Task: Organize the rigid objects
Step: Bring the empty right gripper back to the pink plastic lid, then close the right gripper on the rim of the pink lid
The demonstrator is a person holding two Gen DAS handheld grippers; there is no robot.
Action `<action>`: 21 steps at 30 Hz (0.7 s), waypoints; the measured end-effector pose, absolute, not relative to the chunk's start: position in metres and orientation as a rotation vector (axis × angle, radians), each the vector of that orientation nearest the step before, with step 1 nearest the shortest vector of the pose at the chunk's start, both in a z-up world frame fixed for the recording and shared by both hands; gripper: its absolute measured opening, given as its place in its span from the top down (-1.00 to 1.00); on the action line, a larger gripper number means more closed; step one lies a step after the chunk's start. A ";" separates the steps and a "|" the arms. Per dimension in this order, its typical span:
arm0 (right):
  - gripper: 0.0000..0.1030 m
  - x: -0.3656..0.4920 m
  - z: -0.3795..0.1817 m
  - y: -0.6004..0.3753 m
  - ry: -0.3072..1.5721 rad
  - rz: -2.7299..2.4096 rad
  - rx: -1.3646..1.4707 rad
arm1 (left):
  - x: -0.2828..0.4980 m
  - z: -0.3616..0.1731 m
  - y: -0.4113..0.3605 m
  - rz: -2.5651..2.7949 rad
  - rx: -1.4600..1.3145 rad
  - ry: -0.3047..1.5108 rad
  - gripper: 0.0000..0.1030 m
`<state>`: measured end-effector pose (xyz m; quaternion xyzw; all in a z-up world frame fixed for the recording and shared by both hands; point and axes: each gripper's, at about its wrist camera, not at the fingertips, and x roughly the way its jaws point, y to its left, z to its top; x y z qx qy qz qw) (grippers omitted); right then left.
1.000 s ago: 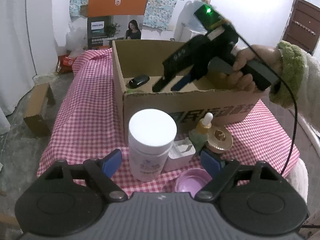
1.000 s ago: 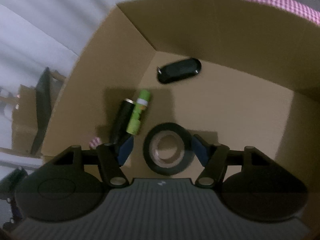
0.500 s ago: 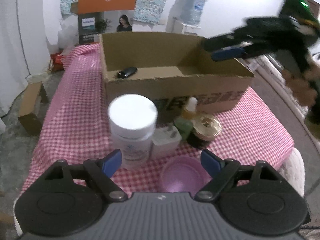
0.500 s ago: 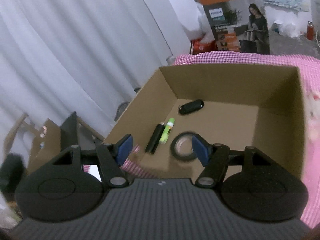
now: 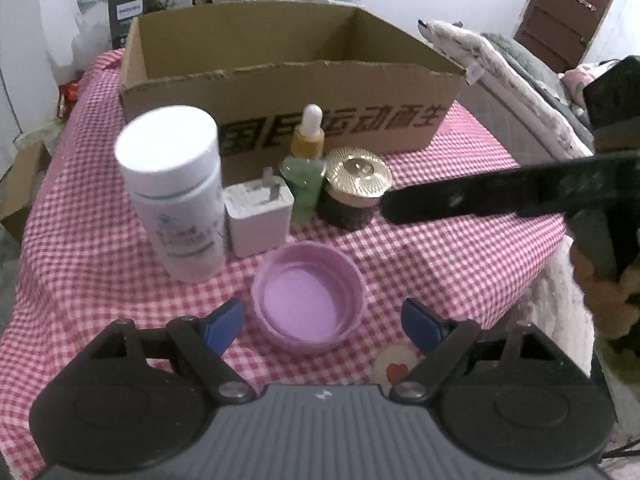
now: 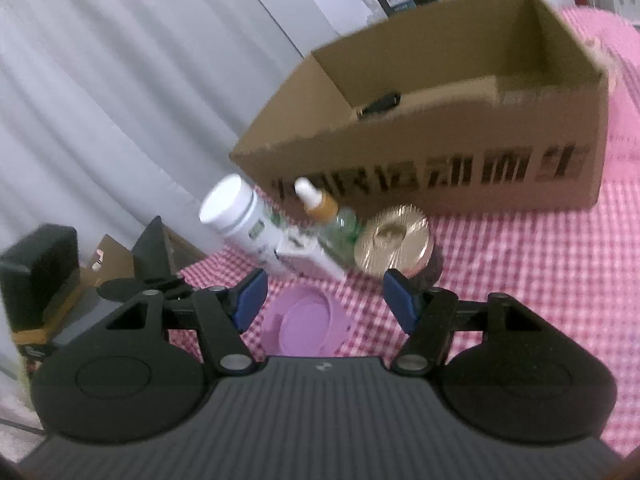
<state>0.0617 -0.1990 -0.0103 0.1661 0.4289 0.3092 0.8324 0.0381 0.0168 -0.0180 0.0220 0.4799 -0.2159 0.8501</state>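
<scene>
A cardboard box (image 5: pixel 320 92) stands at the back of the pink checked table (image 5: pixel 460 248). In front of it stand a white bottle (image 5: pixel 176 196), a white plug adapter (image 5: pixel 258 216), a green dropper bottle (image 5: pixel 306 168) and a gold-lidded jar (image 5: pixel 354 188). A purple lid (image 5: pixel 308 296) lies nearest, open side up. My left gripper (image 5: pixel 322 326) is open and empty just above the purple lid. My right gripper (image 6: pixel 322 298) is open and empty, over the purple lid (image 6: pixel 304 322) and near the gold jar (image 6: pixel 394 240). It enters the left wrist view from the right.
A black oblong object (image 6: pixel 380 104) lies inside the box (image 6: pixel 440 132). White curtains (image 6: pixel 120 100) hang to the left of the table. A bed with blankets (image 5: pixel 512 68) stands to the right, and a brown door (image 5: pixel 568 8) is behind it.
My right gripper has come out of the box, leaving the tape roll inside, and dropped to the objects in front. My left gripper has moved closer to the purple lid.
</scene>
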 end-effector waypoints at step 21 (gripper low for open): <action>0.47 0.069 -0.052 -0.181 1.001 0.616 0.243 | 0.062 -0.044 -0.024 -0.517 0.051 1.027 -0.47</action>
